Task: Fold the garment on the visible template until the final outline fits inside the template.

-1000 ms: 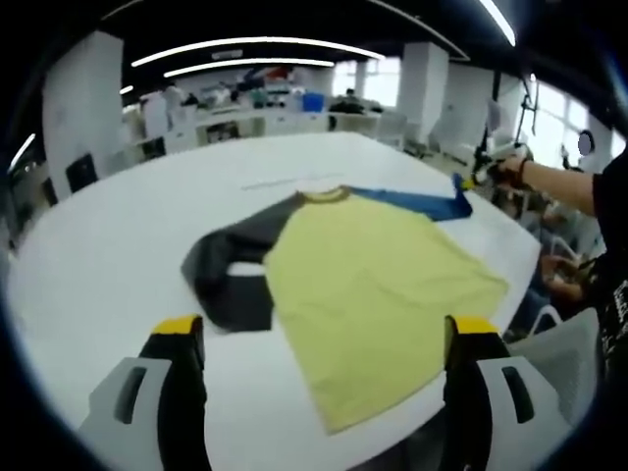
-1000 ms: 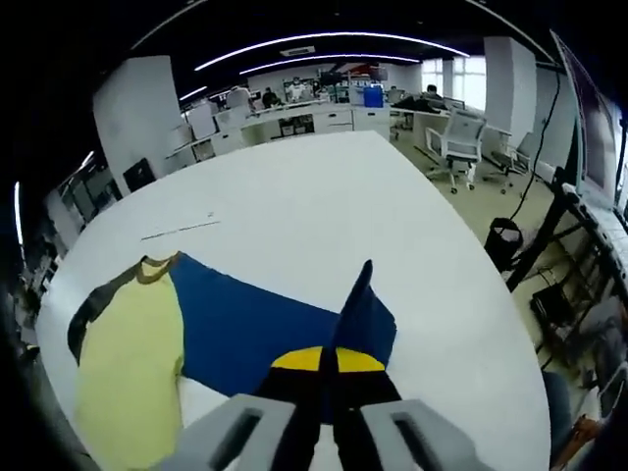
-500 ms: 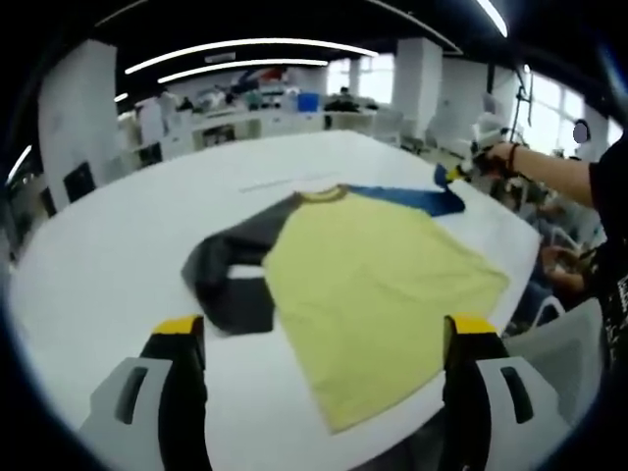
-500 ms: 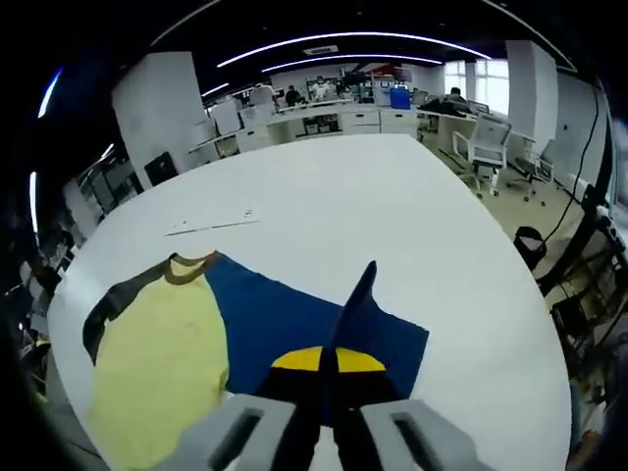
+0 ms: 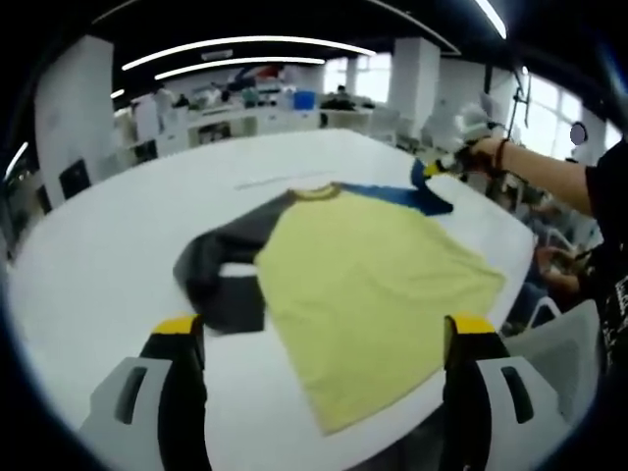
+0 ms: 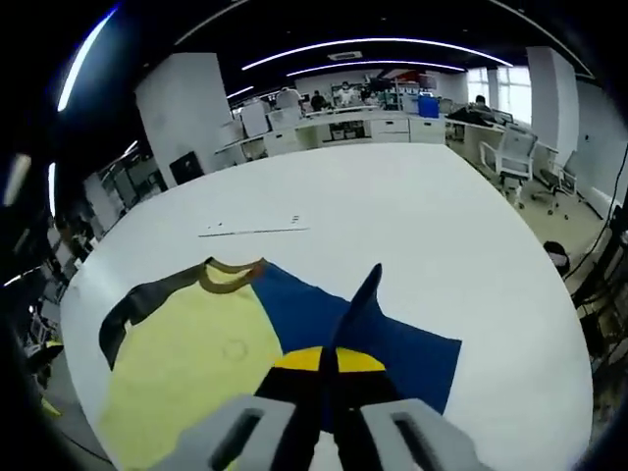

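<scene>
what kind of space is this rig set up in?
Likely an open-plan office or lab floor. A big white table carries the shirt, rows of desks with people run along the back, office chairs stand beside them, and long strip lights cross a dark ceiling.

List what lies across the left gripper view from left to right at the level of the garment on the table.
Dark grey sleeve → yellow shirt body → blue sleeve, pinched by the right gripper → the person's hand.
</scene>
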### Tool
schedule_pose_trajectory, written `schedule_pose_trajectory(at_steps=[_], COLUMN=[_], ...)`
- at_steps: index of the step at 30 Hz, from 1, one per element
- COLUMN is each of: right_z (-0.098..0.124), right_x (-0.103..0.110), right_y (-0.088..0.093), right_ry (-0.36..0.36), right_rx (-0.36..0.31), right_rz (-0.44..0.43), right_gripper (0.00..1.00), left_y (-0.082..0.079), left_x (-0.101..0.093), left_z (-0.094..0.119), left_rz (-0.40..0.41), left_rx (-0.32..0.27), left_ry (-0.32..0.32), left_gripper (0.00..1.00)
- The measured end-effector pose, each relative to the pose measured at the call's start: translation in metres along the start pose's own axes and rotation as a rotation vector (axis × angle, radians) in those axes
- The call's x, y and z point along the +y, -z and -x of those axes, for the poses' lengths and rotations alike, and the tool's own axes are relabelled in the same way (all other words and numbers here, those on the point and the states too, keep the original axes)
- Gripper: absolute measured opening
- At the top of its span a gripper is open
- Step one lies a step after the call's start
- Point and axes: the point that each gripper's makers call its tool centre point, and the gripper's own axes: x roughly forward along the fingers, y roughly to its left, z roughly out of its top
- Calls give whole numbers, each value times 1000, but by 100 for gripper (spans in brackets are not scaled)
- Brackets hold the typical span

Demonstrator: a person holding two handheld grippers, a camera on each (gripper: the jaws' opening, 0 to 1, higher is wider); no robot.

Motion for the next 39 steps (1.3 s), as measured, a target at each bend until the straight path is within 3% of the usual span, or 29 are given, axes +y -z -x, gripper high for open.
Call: schedule_pose_trajectory(at_steps=[12, 25, 31, 39], right_z=[-10, -21, -28, -34], right_x=[42, 84, 90, 114], right_y=[-10, -10, -7, -17], right_ry=[-59, -97, -63, -95], right_rx=[-10, -3, 1, -19], right_rz=[31, 78, 134, 145], right_gripper=[0, 0, 0, 0], left_y=[2, 1, 7, 3], left_x=[1, 0, 1, 5], left_z=[1, 2, 3, 3], left_rz=[-5, 0, 10, 4], left_rx=[8, -14, -4, -7], left_ry=[-4, -4, -7, -16], left_gripper=[98, 98, 98, 99])
